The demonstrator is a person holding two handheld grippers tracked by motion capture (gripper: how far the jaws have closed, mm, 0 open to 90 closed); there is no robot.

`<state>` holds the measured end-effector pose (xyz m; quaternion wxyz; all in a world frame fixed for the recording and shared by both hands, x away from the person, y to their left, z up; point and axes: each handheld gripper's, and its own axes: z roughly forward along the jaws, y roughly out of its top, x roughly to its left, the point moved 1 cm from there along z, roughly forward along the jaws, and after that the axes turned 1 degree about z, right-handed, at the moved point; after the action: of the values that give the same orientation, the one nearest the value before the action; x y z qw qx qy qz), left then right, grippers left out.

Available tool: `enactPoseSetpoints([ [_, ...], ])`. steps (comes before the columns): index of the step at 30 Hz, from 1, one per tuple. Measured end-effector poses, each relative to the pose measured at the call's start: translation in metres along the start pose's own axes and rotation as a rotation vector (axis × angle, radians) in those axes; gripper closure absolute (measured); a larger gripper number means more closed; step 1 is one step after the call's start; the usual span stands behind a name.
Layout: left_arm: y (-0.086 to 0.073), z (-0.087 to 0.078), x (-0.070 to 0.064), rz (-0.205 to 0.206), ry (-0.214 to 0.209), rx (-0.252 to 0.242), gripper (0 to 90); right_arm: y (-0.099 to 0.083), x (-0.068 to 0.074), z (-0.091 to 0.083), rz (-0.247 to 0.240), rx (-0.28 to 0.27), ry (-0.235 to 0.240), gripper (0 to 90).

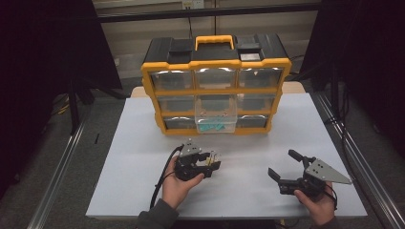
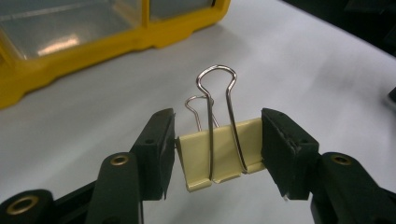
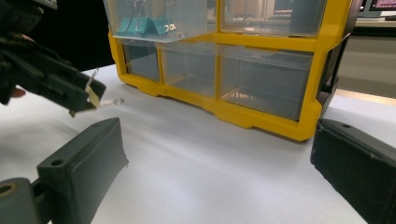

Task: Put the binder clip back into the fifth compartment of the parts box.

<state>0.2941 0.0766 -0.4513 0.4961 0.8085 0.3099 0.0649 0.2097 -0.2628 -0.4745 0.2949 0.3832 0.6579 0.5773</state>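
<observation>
A pale yellow metal binder clip [image 2: 223, 156] with silver wire handles is pinched between the jaws of the left gripper [image 1: 210, 164], held just above the white table [image 1: 143, 143]. Right gripper [image 1: 282, 168] is kept spread wide, nothing gripped, well apart from the yellow-and-black plastic drawer organiser [image 1: 216, 90] with its pulled-out clear drawer [image 1: 216, 121].

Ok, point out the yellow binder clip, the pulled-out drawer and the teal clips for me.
yellow binder clip [image 2: 224, 156], left gripper view, on its yellow body between the jaws.
pulled-out drawer [image 1: 216, 125], high view, on its clear front wall.
teal clips [image 3: 144, 25], right gripper view, on one teal body.
</observation>
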Motion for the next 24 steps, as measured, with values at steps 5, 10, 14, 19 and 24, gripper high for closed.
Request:
enactPoseSetpoints([
  [5,0.010,-0.008,0.000,0.001,-0.012,-0.038,46.7,0.000,0.000,0.001,-0.001,-0.004,-0.002,2.1],
  [10,0.019,-0.018,0.002,-0.001,-0.028,-0.070,46.7,0.000,0.000,0.001,-0.003,-0.001,0.001,2.1],
  [14,0.026,-0.024,0.004,-0.005,-0.035,-0.092,46.7,0.000,0.000,0.001,-0.001,-0.002,-0.004,2.0],
  [19,0.034,-0.029,0.003,-0.009,-0.035,-0.112,46.7,0.000,0.000,0.001,0.002,-0.005,-0.001,2.0],
  [24,0.040,-0.032,0.002,0.003,-0.046,-0.111,46.7,0.000,0.000,0.002,0.002,-0.003,-0.001,2.0],
])
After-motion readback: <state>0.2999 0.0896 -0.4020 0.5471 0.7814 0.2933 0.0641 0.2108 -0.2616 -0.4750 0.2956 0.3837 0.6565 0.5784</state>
